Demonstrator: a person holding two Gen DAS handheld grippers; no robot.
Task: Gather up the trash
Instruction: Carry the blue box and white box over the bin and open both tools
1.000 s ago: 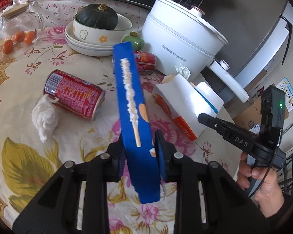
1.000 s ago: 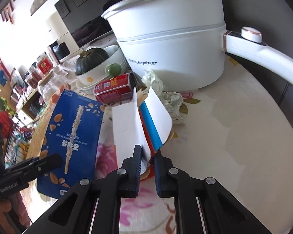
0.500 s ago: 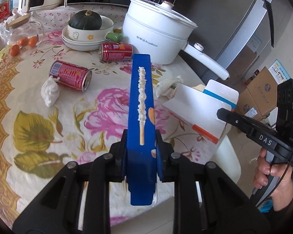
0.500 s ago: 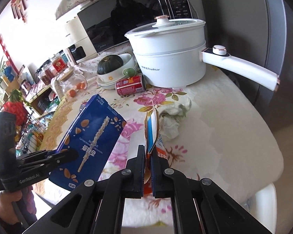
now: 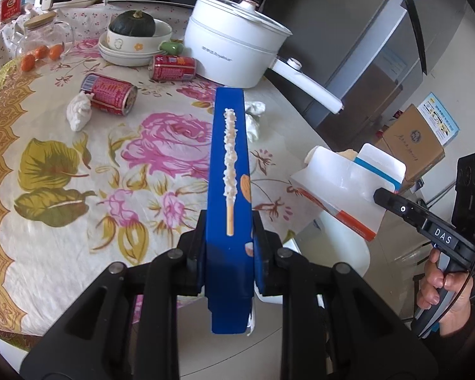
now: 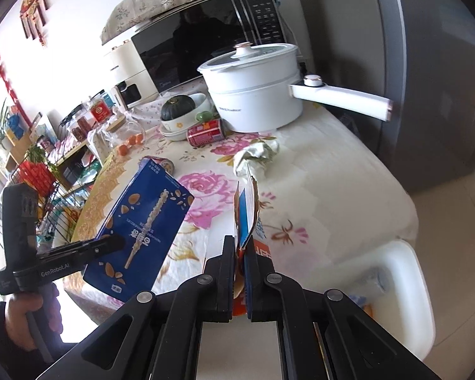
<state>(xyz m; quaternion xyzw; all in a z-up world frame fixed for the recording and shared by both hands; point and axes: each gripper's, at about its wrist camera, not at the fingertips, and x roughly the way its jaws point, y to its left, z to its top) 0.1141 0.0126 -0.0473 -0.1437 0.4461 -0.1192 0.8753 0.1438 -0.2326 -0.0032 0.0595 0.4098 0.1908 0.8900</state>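
Observation:
My left gripper (image 5: 229, 231) is shut on a blue snack box (image 5: 228, 171), held upright above the near edge of the flowered table; the box also shows in the right wrist view (image 6: 142, 231). My right gripper (image 6: 240, 247) is shut on a flattened white carton with blue and orange print (image 6: 247, 209), held off the table's right edge; it also shows in the left wrist view (image 5: 345, 186). A white bin (image 6: 405, 288) stands below the table edge, under the carton. Two red cans (image 5: 109, 94) (image 5: 172, 68) and crumpled tissues (image 5: 78, 114) (image 5: 253, 118) lie on the table.
A white electric pot (image 5: 234, 53) with a long handle stands at the back, next to stacked bowls holding a green squash (image 5: 133, 33). A glass jar (image 5: 44, 39) and small orange fruits (image 5: 41, 53) sit at the back left. A grey fridge (image 5: 380, 63) and cardboard box (image 5: 408, 145) stand on the right.
Both grippers have pulled back and up from the table with their boxes. The carton has moved off the table's right edge, over the white bin.

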